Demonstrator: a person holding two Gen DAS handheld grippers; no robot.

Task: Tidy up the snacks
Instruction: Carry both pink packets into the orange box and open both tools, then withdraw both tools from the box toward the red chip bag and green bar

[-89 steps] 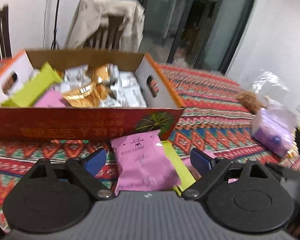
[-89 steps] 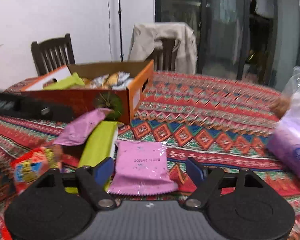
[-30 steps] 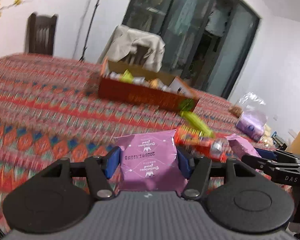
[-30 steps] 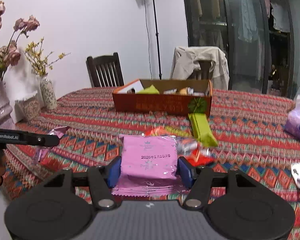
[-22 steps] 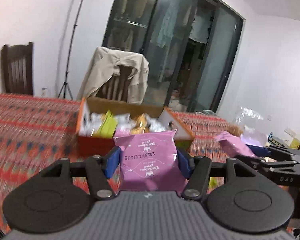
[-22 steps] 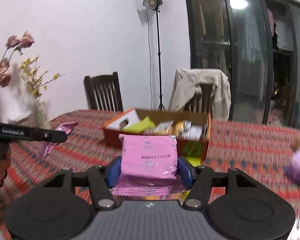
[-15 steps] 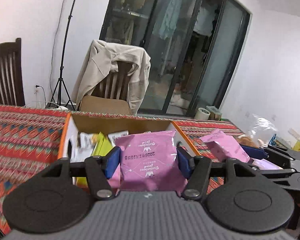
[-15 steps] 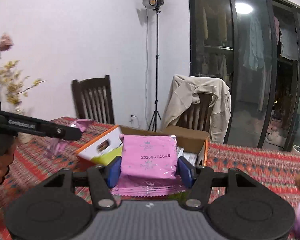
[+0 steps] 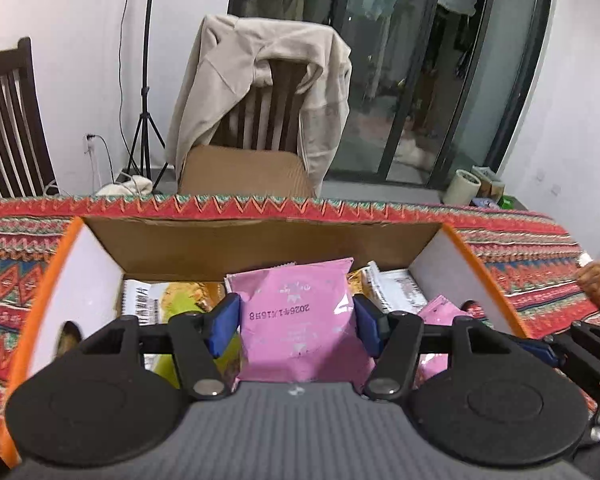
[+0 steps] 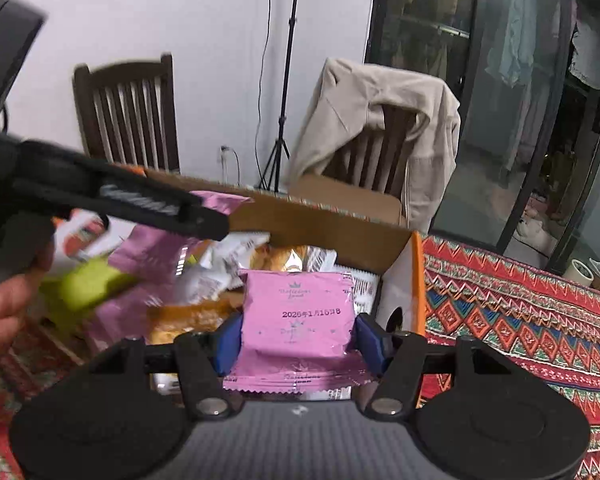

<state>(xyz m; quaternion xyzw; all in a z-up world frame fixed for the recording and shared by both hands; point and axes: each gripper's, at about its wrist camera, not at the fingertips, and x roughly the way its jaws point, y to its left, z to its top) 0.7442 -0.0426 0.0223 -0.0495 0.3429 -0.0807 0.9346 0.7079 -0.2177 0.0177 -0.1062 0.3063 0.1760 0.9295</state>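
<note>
Packets now carried from the counter to above the cardboard box (image 9: 260,236): left tongs (image 9: 296,320) clamping one pink packet (image 9: 300,320), right tongs (image 10: 298,338) another (image 10: 298,316). Only release left.

The left gripper (image 9: 296,322) has a grey ribbed body with a small white mark at its front edge. On either side of that mark sits a round black disc with a fainter ring pressed into it. From each disc a black angled link with a triangular cut-out runs forward, pinned by a silver round-headed screw, and a thin black crossbar joins the links. Its jaws end in blue pads (image 9: 225,324). The right gripper (image 10: 298,338) is built the same: grey ribbed body, black discs, silver screws, blue pads (image 10: 370,344). Seen from the right gripper, the left gripper's black side arm bears blurred pale lettering.
</note>
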